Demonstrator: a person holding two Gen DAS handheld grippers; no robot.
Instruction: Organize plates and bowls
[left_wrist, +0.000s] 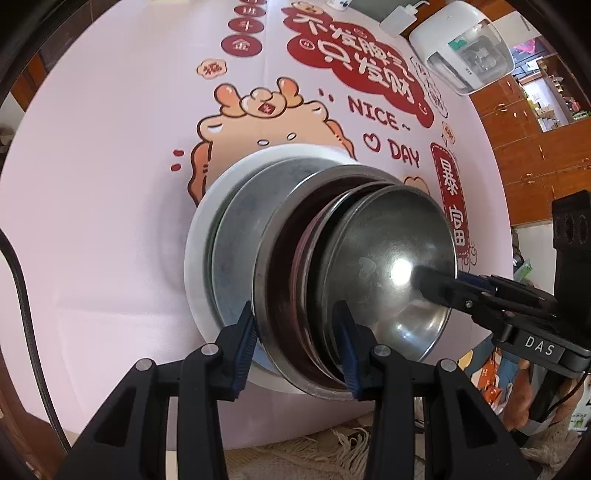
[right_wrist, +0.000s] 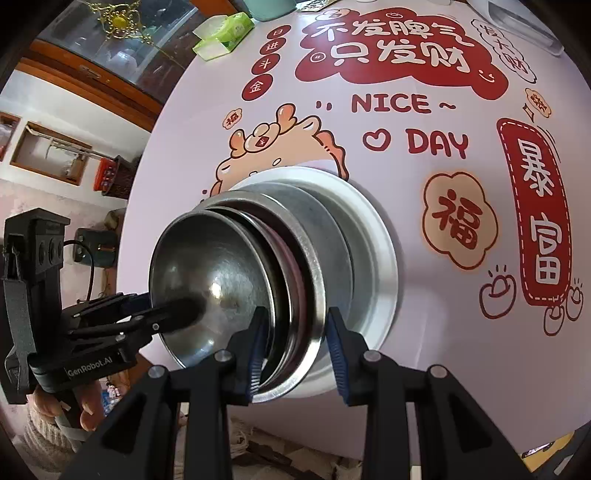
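A nested stack stands on the printed tablecloth: a white plate (left_wrist: 201, 221) at the bottom, a dull metal dish (left_wrist: 240, 221), a steel bowl (left_wrist: 273, 229) and a shiny steel bowl (left_wrist: 388, 258) on top. The same stack shows in the right wrist view: white plate (right_wrist: 376, 236), steel bowl (right_wrist: 295, 229), top bowl (right_wrist: 207, 266). My left gripper (left_wrist: 299, 347) straddles the near rims, jaws apart around them. My right gripper (right_wrist: 295, 347) straddles the rims from the opposite side, jaws apart; it also shows in the left wrist view (left_wrist: 436, 288), a finger inside the top bowl.
A white appliance (left_wrist: 465, 48) and a white charger (left_wrist: 399, 18) stand at the table's far end. A green tissue box (right_wrist: 225, 33) lies at the far left edge. The table's near edge runs just under both grippers. A wooden cabinet (left_wrist: 535, 155) stands beyond the table.
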